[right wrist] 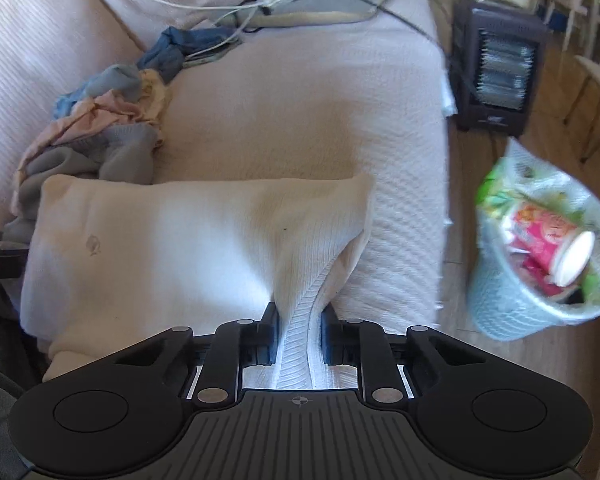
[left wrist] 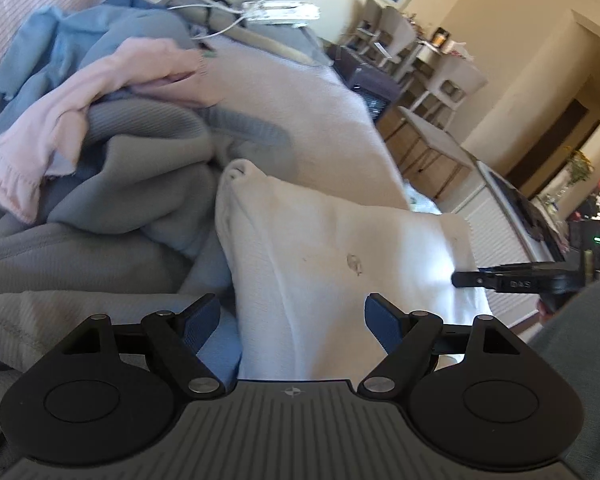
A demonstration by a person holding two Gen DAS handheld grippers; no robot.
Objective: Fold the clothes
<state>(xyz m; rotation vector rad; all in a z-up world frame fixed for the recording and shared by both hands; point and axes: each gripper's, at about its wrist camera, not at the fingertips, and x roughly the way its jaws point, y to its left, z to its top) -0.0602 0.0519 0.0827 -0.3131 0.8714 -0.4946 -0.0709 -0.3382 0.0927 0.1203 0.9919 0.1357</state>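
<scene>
Pale quilted sofa cover (right wrist: 300, 112) strewn with white cables (right wrist: 204, 4), black electric heater (right wrist: 496, 72) standing on the wooden floor (right wrist: 560, 128) alongside, light blue wastebasket (right wrist: 508, 304) lined with plastic, stuffed with colourful packaging.

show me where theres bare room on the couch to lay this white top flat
Free: the pale cover between the white top and the cables, out to the edge by the heater. Crowded: the clothes pile by the backrest.
</scene>
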